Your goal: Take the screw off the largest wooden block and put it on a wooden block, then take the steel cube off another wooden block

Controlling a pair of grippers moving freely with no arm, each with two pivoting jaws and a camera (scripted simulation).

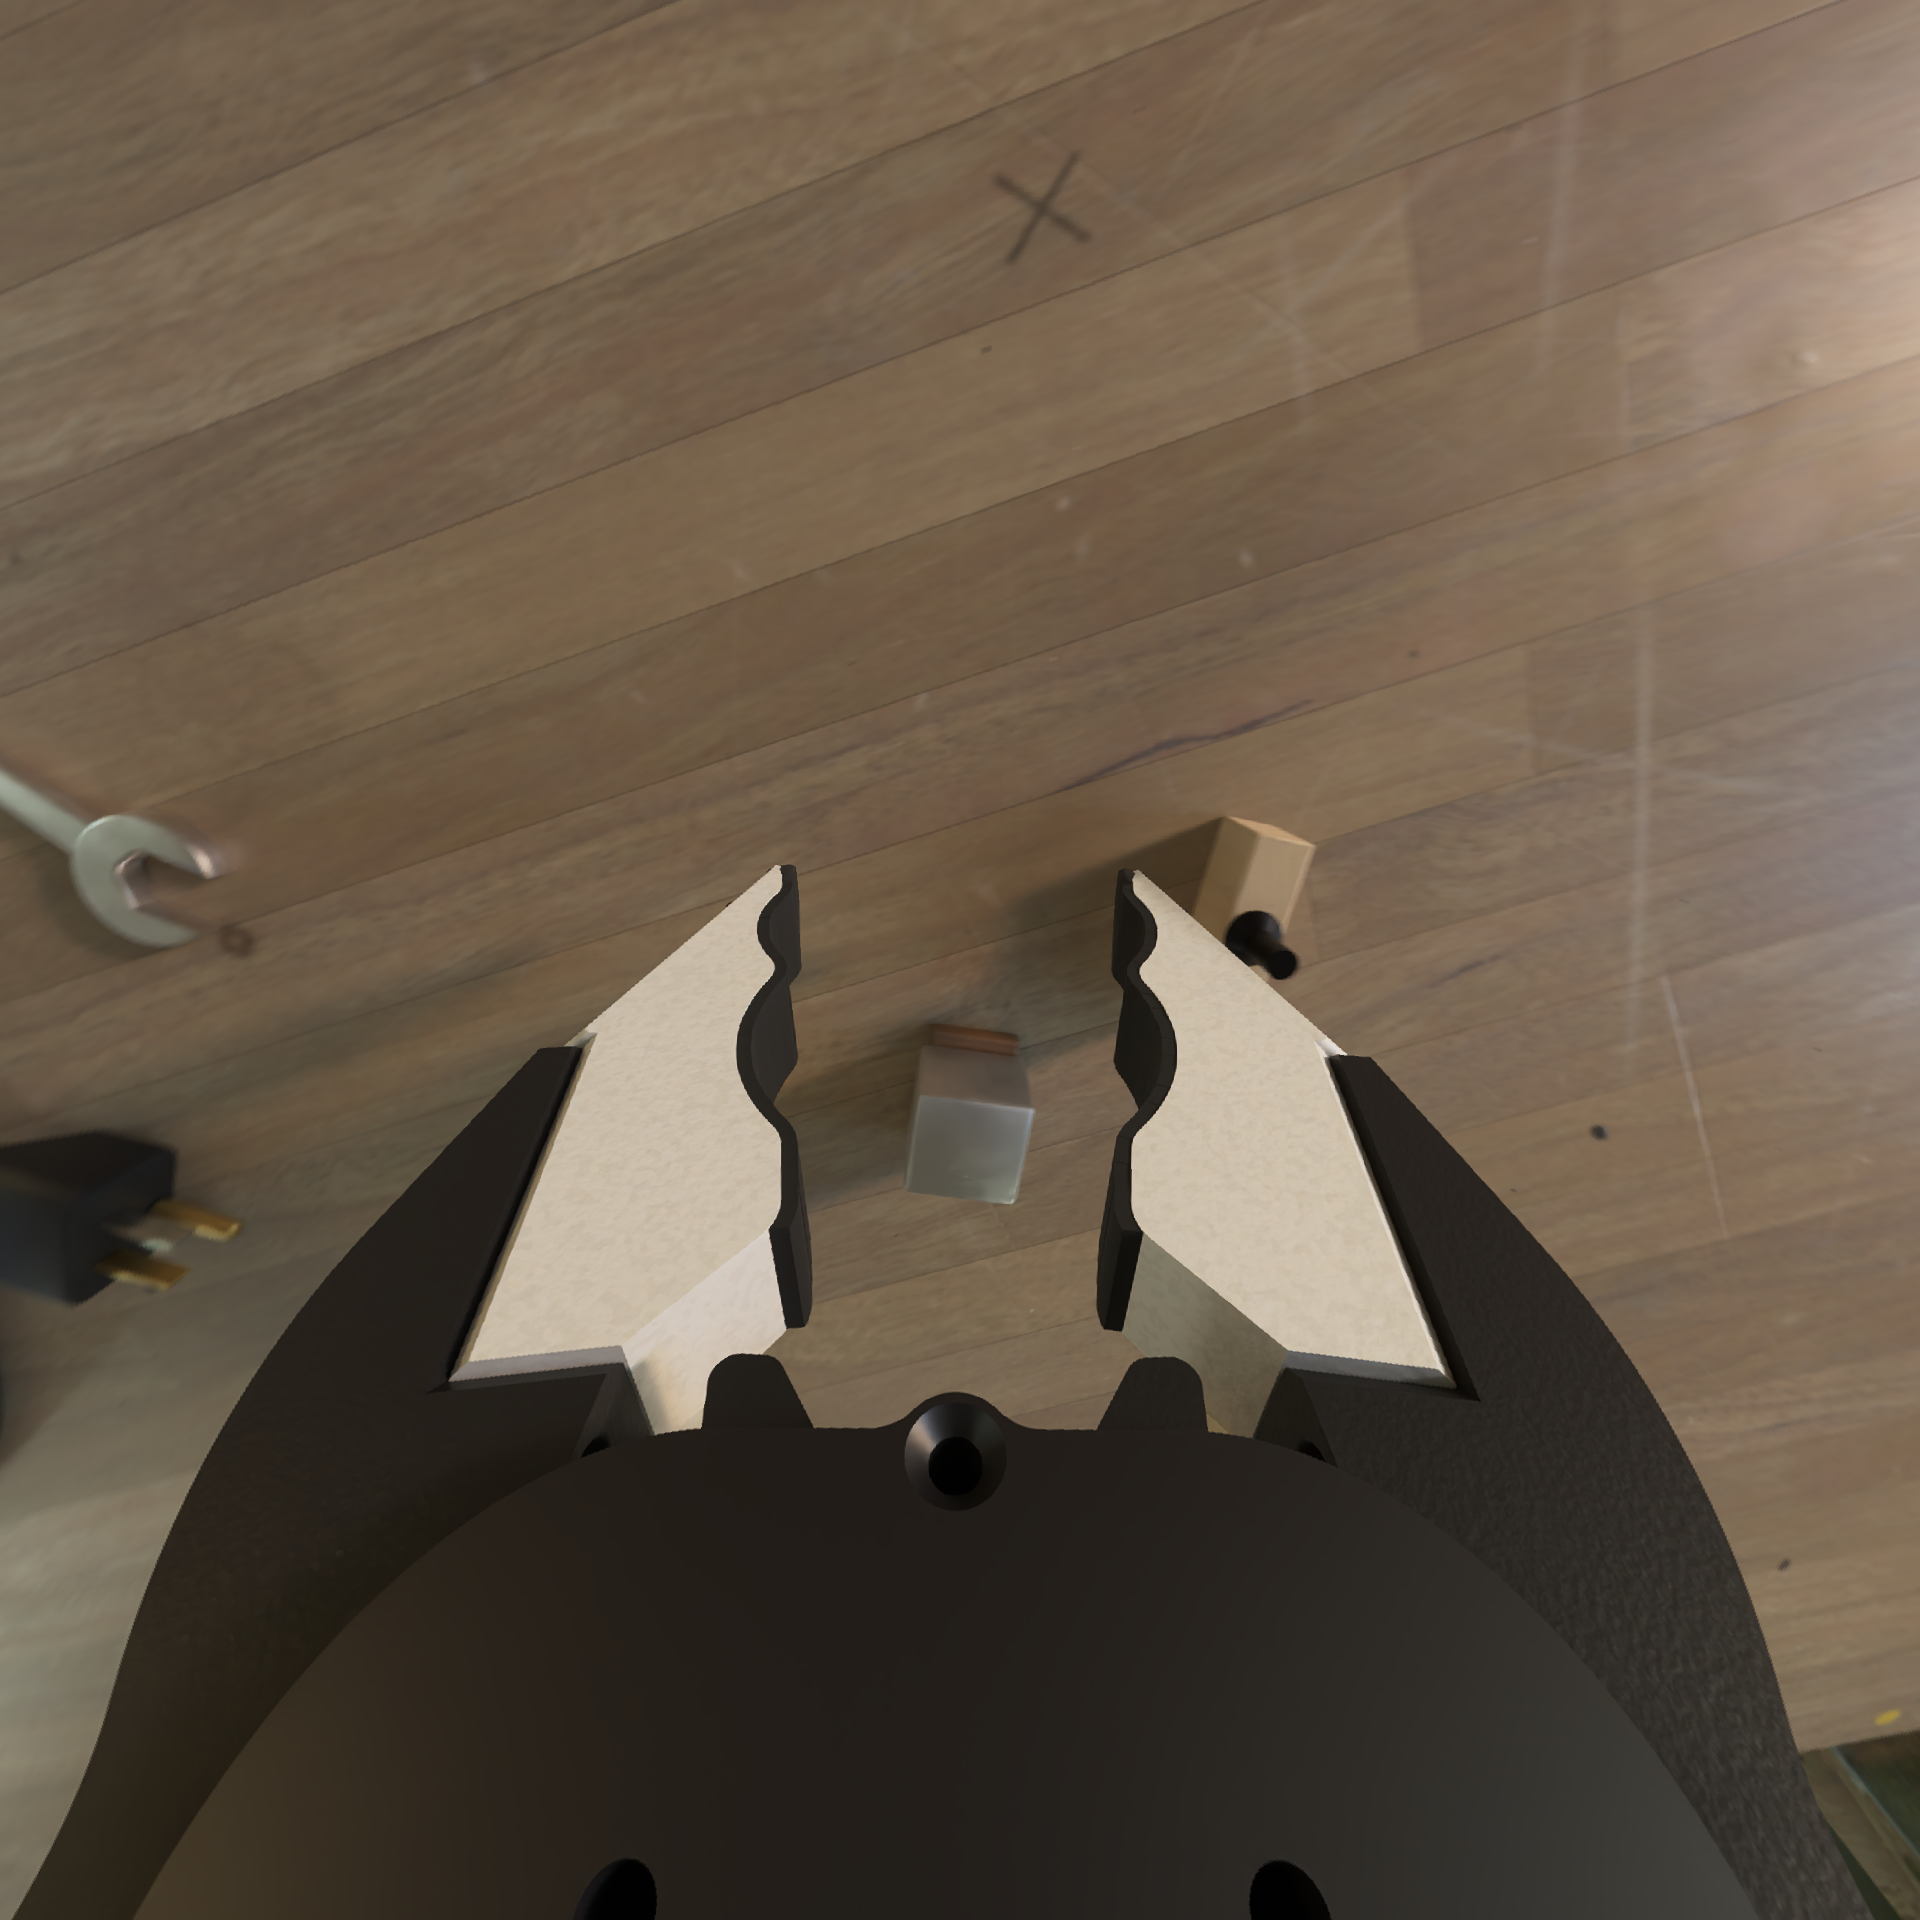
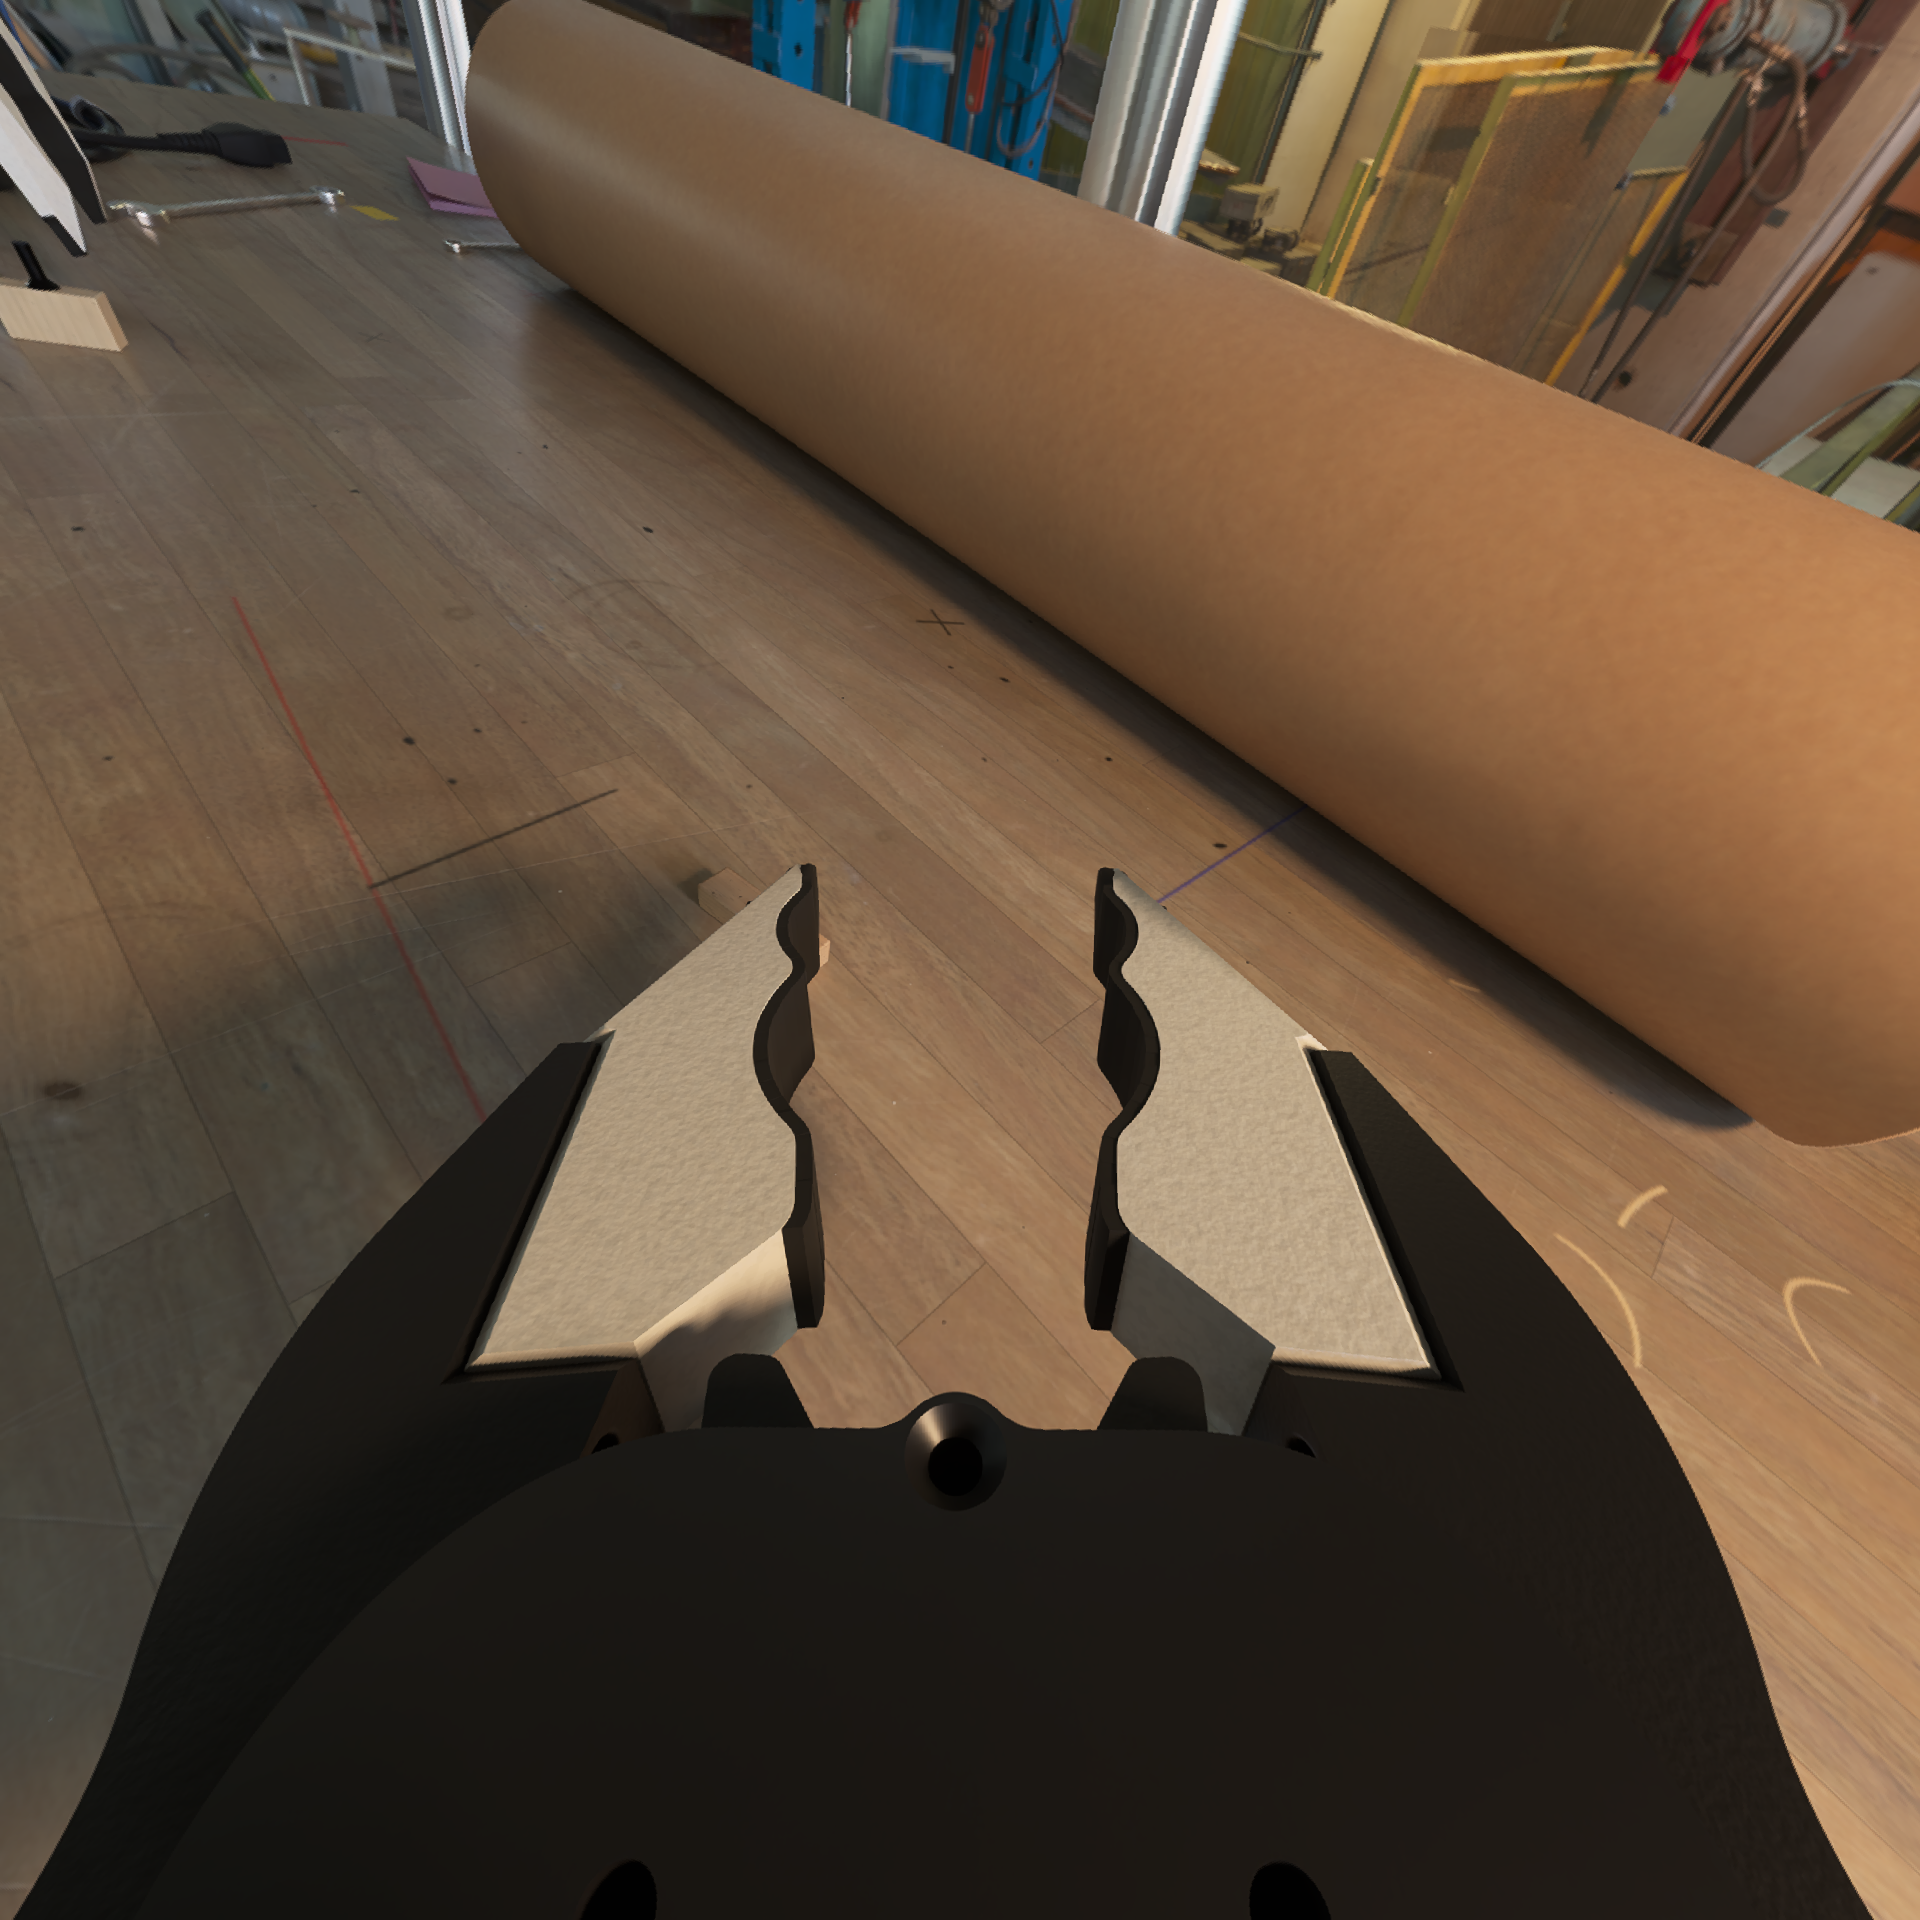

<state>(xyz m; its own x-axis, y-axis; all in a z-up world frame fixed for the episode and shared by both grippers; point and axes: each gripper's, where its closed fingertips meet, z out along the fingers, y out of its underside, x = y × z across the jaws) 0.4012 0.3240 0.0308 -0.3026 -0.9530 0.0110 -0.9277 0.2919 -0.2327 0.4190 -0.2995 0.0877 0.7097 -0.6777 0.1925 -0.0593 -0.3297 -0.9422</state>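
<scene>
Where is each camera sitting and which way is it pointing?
Left wrist view: on the left gripper, looking steeply down at the steel cube on a small wooden block; its own open fingers show.
Right wrist view: on the right gripper, looking low along the table past a brown paper roll; open fingers show.
Shared: the screw, wrench and table.

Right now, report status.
Left gripper open, above steel cube on its block. Right gripper open, empty. Screw sits on tan block.
</scene>
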